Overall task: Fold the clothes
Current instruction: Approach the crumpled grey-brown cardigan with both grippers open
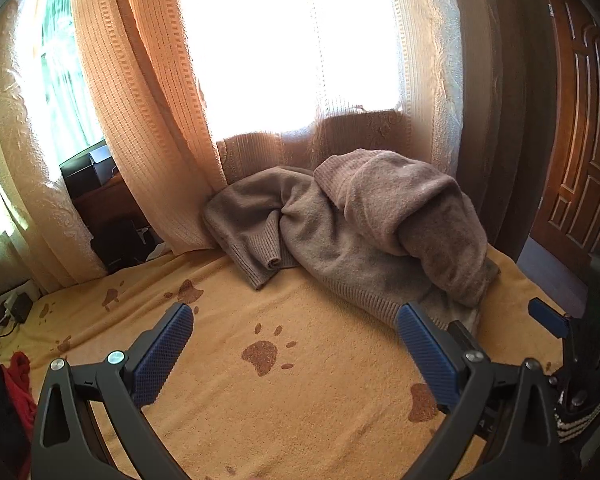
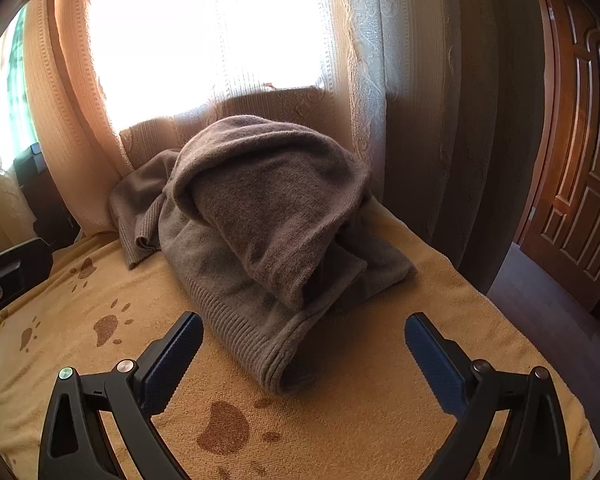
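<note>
Yellow blanket (image 1: 228,412) with brown paw prints (image 1: 261,356) spread flat underneath. Behind it, orange ribbed curtain (image 1: 140,120) hanging beside pale lace curtain (image 1: 446,80), with a bright, washed-out window (image 1: 284,40) between. Carved wooden door (image 2: 580,140) at far right, dark floor (image 2: 548,312) below it. At left, dark boxes (image 1: 88,168) stacked on brown furniture, just past the curtain. Red cloth (image 1: 18,384) bunched at lower left edge. Charger and cables (image 1: 14,312) lying near left edge of blanket.
</note>
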`<move>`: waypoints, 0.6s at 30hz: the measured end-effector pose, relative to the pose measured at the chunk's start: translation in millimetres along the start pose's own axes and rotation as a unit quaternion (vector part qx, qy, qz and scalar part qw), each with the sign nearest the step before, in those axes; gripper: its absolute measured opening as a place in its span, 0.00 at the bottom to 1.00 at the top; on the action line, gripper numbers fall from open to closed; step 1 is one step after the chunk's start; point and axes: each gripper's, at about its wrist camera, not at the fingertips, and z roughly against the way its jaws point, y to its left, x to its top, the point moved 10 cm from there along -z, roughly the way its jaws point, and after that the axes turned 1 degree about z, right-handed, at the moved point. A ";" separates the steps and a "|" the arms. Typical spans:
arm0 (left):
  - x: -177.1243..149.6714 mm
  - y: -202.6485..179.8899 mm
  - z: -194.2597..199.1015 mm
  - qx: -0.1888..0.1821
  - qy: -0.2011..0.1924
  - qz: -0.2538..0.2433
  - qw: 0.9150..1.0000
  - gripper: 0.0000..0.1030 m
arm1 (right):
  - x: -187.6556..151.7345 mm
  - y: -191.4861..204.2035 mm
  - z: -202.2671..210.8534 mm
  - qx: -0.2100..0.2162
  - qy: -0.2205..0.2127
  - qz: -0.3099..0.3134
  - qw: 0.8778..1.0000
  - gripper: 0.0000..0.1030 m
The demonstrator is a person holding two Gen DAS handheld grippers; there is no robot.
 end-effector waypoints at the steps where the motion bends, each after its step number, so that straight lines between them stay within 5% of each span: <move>1: 0.4 2.6 0.0 -0.001 -0.002 0.007 1.000 1.00 | 0.1 -0.7 -2.6 0.001 0.003 -0.004 1.000 1.00; 18: -23.3 51.4 7.2 0.017 -0.030 0.063 0.997 1.00 | -9.7 32.1 -20.0 0.029 0.020 0.027 0.999 1.00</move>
